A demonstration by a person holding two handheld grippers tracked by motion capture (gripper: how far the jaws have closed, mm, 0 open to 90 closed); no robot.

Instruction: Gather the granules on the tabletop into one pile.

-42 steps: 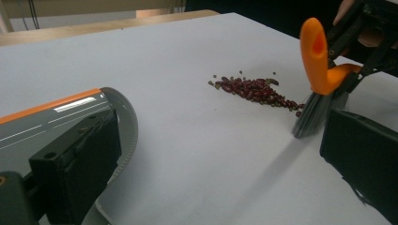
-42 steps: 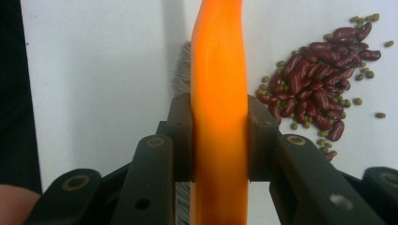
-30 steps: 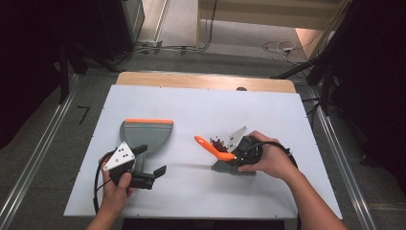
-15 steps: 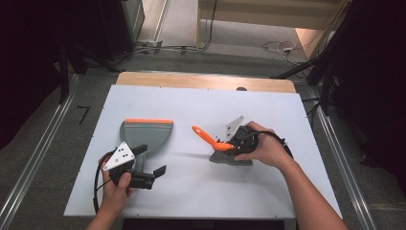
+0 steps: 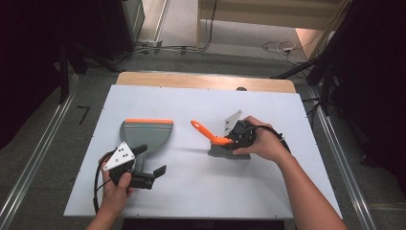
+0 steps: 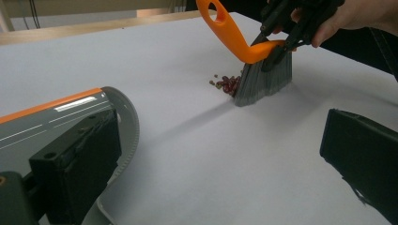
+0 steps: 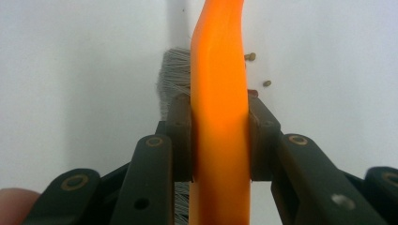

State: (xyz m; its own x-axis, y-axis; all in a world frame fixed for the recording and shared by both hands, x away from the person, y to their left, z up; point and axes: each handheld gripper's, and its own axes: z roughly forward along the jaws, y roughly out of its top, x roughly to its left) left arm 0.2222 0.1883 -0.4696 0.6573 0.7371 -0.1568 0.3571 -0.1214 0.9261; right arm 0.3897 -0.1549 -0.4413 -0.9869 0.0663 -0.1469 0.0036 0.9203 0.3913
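Note:
A hand brush [image 5: 225, 149] with grey bristles and a curved orange handle [image 5: 203, 130] stands on the white table. My right gripper [image 5: 238, 136] is shut on that handle [image 7: 219, 93], one pad on each side. A small heap of reddish and tan beans [image 6: 227, 84] lies right against the bristles [image 6: 263, 82]; two loose beans [image 7: 250, 56] lie beside them. A grey dustpan [image 5: 143, 132] with an orange lip lies to the left. My left gripper [image 5: 149, 160] hovers at its near end, jaws wide open, one jaw over the pan's rim [image 6: 126, 117].
The white table top [image 5: 191, 105] has a wooden strip [image 5: 201, 80] along its far edge. Metal rails [image 5: 28, 163] run down the floor on both sides. Cables [image 5: 277, 47] lie on the floor beyond the table.
My right hand has pushed the brush a little farther from the person, and the beans that showed beyond it are now hidden from above. The left hand and dustpan have kept still.

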